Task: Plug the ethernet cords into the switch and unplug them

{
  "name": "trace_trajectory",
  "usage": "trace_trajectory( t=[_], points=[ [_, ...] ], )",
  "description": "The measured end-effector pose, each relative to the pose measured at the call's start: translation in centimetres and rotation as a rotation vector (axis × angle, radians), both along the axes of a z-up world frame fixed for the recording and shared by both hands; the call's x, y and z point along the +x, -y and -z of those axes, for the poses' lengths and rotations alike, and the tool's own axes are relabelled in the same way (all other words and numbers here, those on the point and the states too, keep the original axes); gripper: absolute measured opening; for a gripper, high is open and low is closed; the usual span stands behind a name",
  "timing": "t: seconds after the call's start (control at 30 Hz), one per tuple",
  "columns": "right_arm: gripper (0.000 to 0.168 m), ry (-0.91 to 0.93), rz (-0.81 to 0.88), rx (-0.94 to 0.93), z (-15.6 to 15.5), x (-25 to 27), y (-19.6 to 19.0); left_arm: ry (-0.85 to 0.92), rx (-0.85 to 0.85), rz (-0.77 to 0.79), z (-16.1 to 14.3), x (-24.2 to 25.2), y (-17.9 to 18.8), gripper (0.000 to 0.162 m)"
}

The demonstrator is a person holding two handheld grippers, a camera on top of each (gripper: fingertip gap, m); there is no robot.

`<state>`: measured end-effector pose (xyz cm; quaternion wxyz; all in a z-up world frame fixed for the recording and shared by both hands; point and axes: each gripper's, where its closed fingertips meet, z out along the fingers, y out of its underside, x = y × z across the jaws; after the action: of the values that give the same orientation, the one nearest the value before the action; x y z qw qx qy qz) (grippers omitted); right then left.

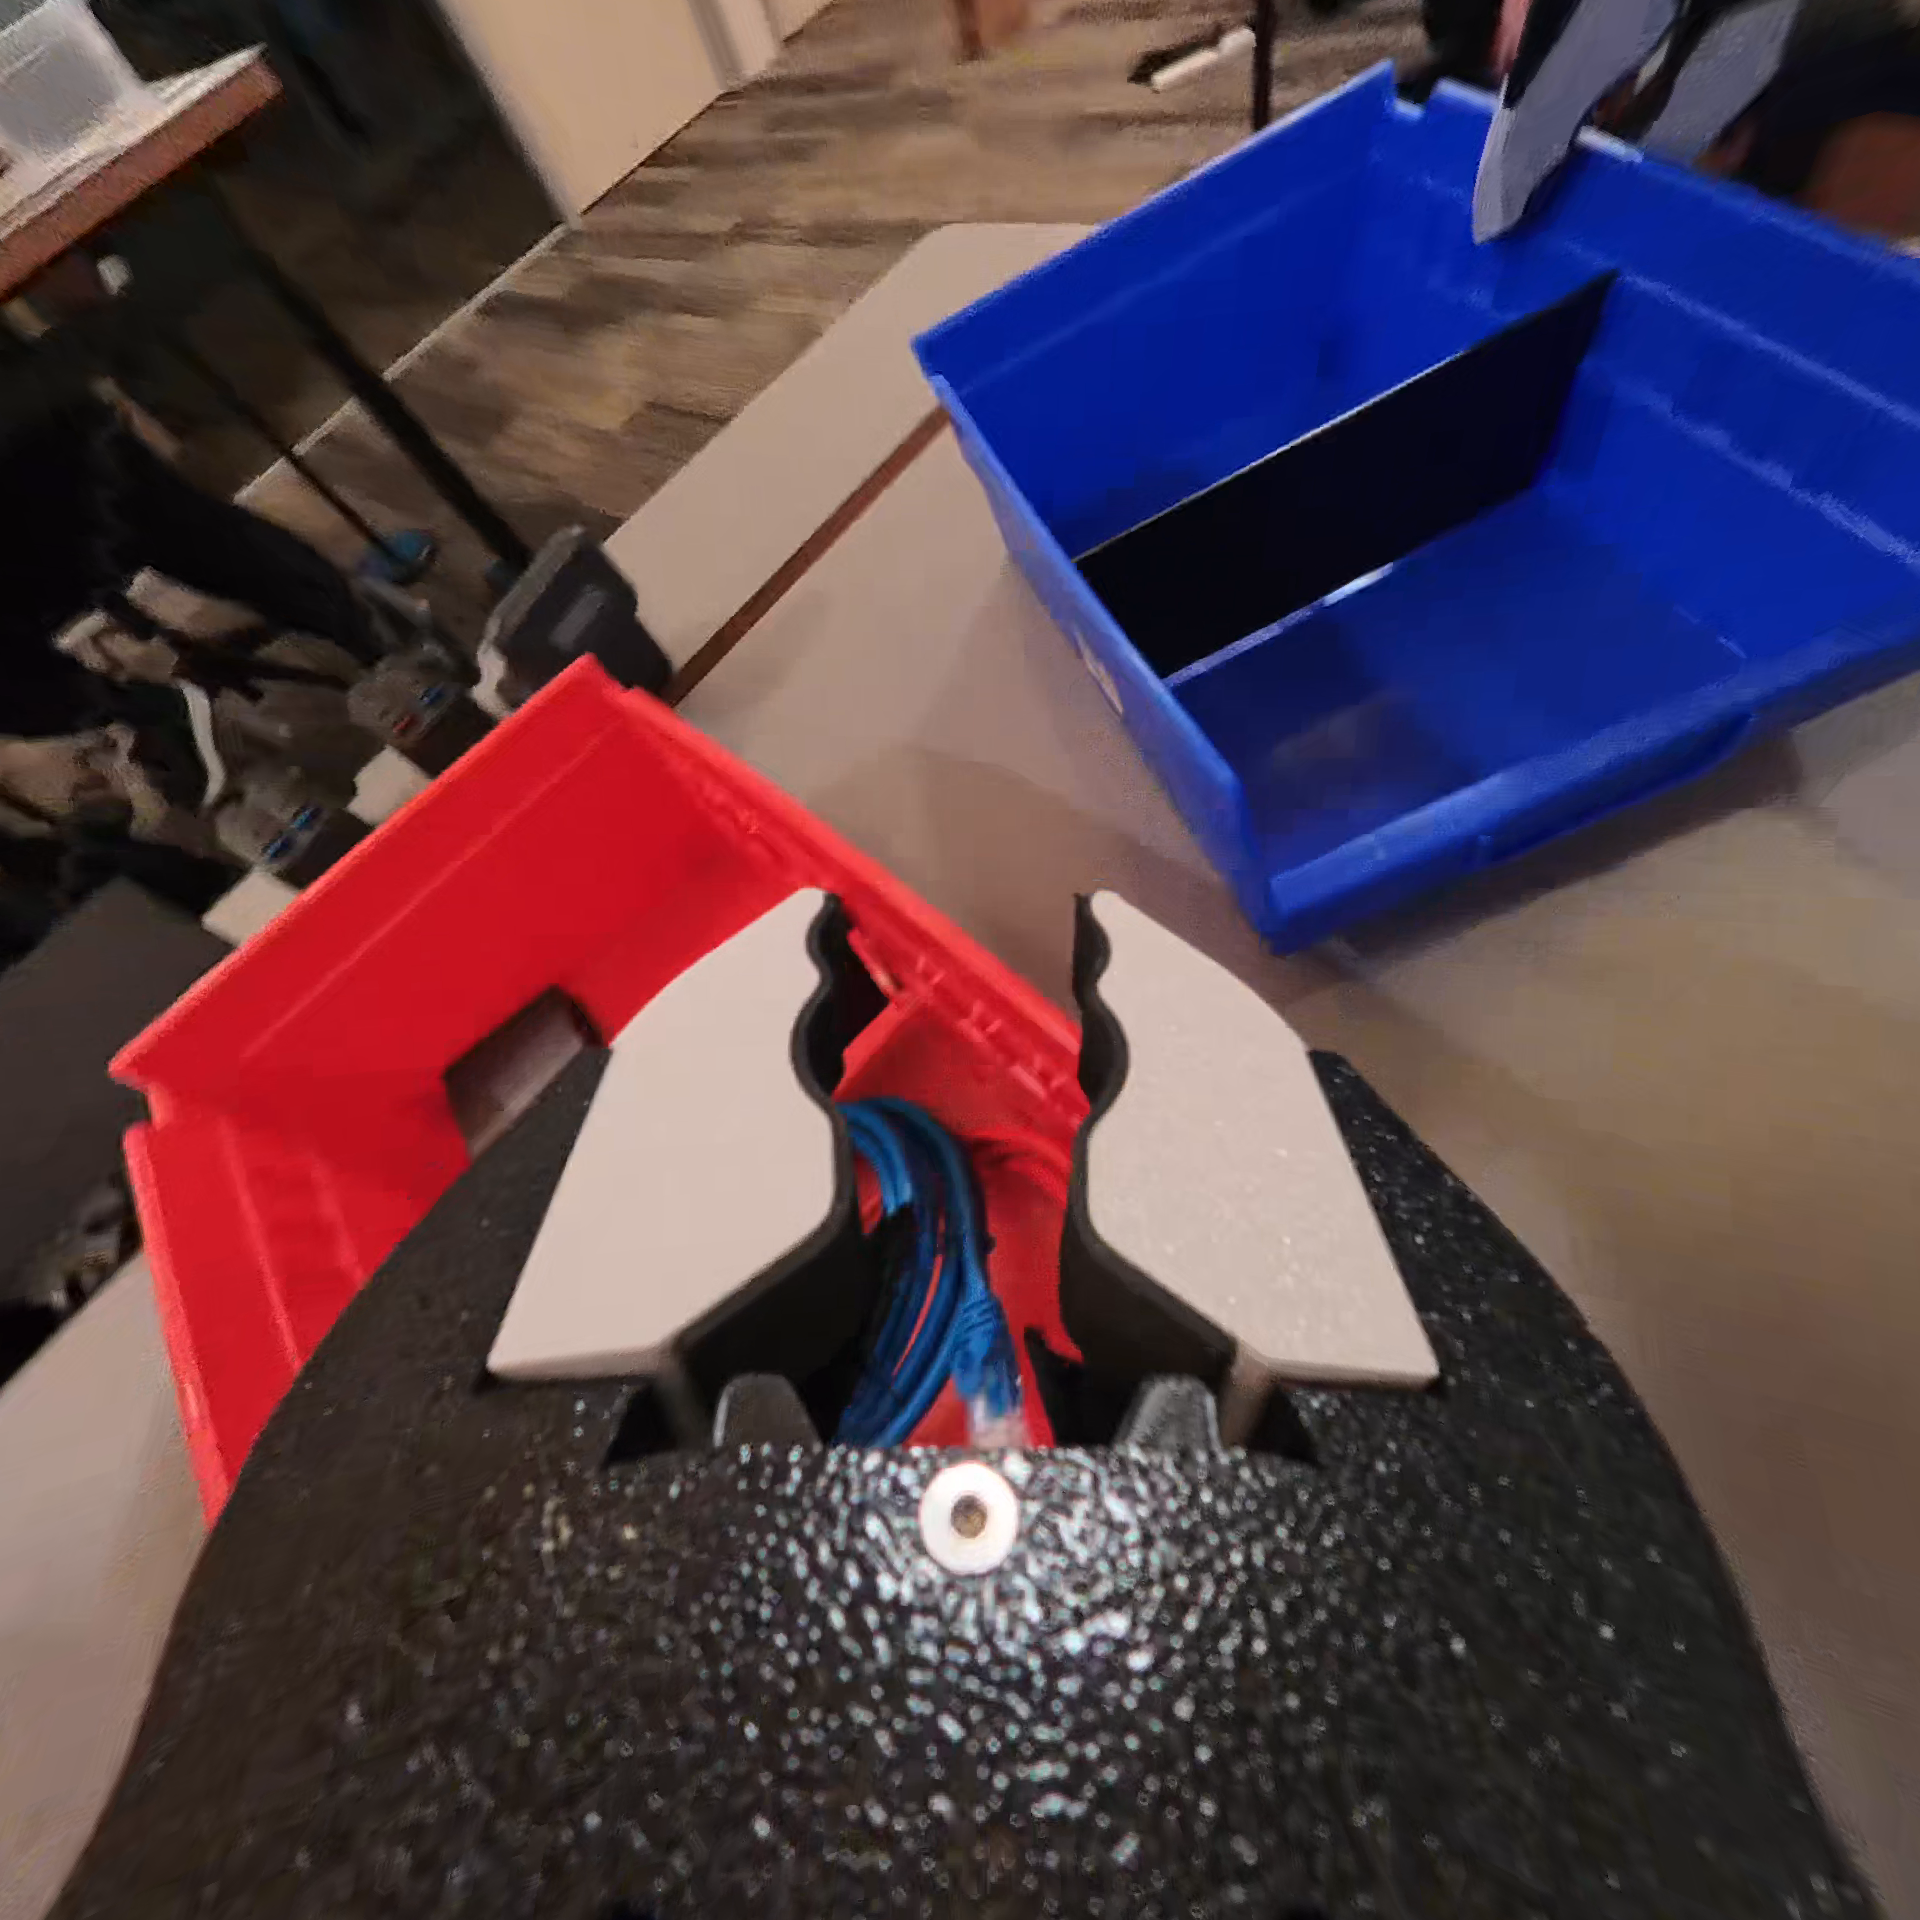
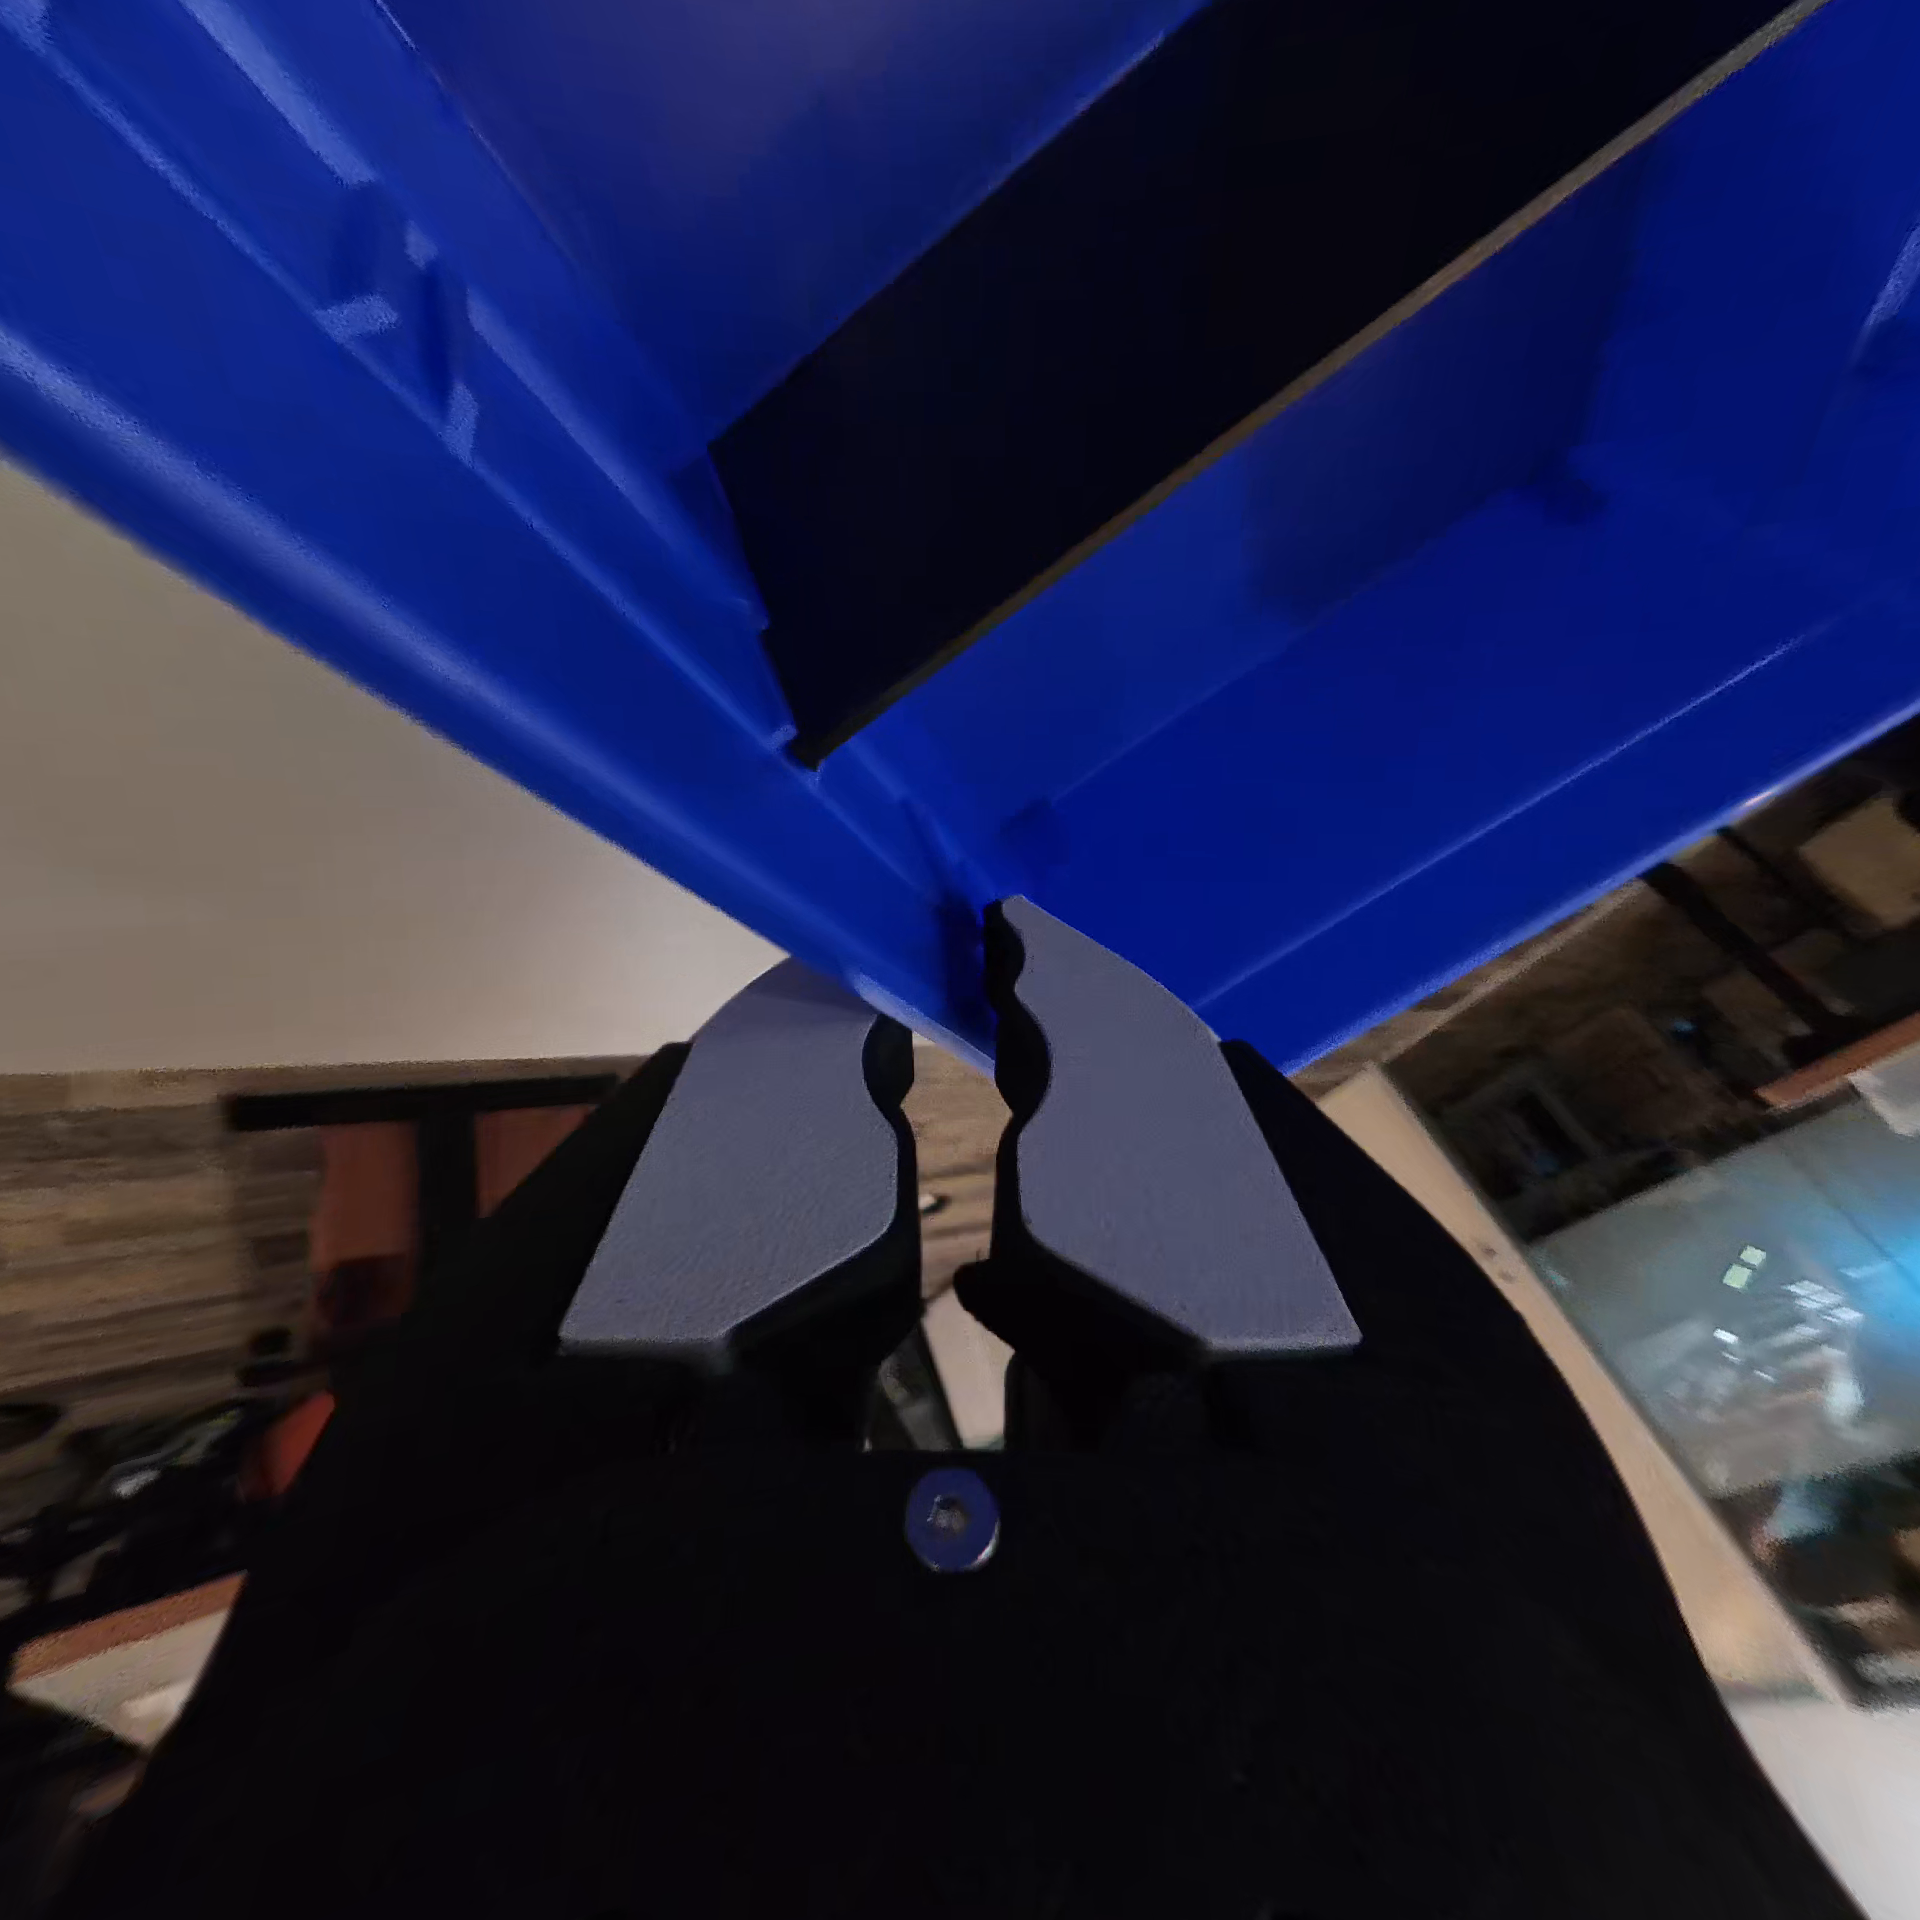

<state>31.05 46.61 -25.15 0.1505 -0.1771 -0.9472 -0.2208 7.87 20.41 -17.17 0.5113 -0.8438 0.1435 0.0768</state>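
My left gripper (image 1: 956, 914) is open and hangs over a red plastic bin (image 1: 468, 935) on the table. A bundle of blue network cable (image 1: 914, 1247) with a clear plug lies in the red bin, between and below the fingers. A blue bin (image 1: 1195, 343) with a black divider (image 1: 1330, 499) stands to the right, both halves empty. My right gripper (image 2: 977, 925) is shut on the blue bin's (image 2: 520, 468) rim, one finger outside the wall, one inside, close to the divider (image 2: 1091, 416). It also shows in the left wrist view (image 1: 1538, 135) at the bin's far rim.
Both bins rest on a beige table (image 1: 1558, 1143), which adjoins a second table (image 1: 790, 416). A dark grey device (image 1: 571, 613) sits at the table's edge behind the red bin. Bags and clutter (image 1: 156, 675) lie on the wood-look floor to the left, near black desk legs.
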Motion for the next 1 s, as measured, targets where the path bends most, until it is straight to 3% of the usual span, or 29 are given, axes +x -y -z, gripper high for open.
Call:
trace_trajectory(
  t=[0.03, 0.13, 0.27, 0.33, 0.43, 0.53, 0.67, 0.77, 0.9, 1.0],
  points=[
    [0.010, -0.001, -0.017, 0.038, 0.1, -0.8, -1.2, 0.033, 0.006, -0.022, -0.2, -0.8, 0.6, 0.046],
    [0.024, 0.025, -0.007, 0.170, -0.4, -2.3, -4.6, 0.065, 0.039, -0.088, -0.6, -3.0, 2.6, 0.049],
    [0.050, -0.039, 0.173, 0.271, -3.7, -2.0, -8.2, 0.083, 0.098, -0.174, -0.8, -5.9, 6.2, 0.051],
    [0.050, -0.157, 0.285, 0.338, -6.6, -1.0, -9.7, 0.096, 0.125, -0.233, -0.8, -7.7, 8.5, 0.051],
    [0.045, -0.479, 0.513, 0.346, -10.9, 1.0, -10.2, 0.136, 0.168, -0.337, -0.5, -10.8, 12.1, 0.052],
    [0.039, -0.857, 0.683, 0.195, -13.9, 2.1, -7.0, 0.200, 0.208, -0.428, 0.2, -13.8, 15.2, 0.051],
    [0.025, -1.290, 0.844, -0.048, -16.1, 2.4, 0.5, 0.215, 0.328, -0.550, 0.6, -18.4, 18.0, 0.050],
    [0.025, -1.392, 0.919, -0.259, -14.2, 1.9, 6.3, 0.127, 0.475, -0.662, 0.9, -22.8, 19.4, 0.034],
    [0.025, -1.425, 0.991, -0.341, -10.3, 1.5, 12.3, 0.126, 0.351, -0.647, 3.8, -24.7, 18.6, 0.041],
    [0.028, -1.461, 1.089, -0.446, -7.5, 0.9, 14.9, 0.111, 0.354, -0.603, 4.4, -24.4, 18.0, 0.043]
  ],
)
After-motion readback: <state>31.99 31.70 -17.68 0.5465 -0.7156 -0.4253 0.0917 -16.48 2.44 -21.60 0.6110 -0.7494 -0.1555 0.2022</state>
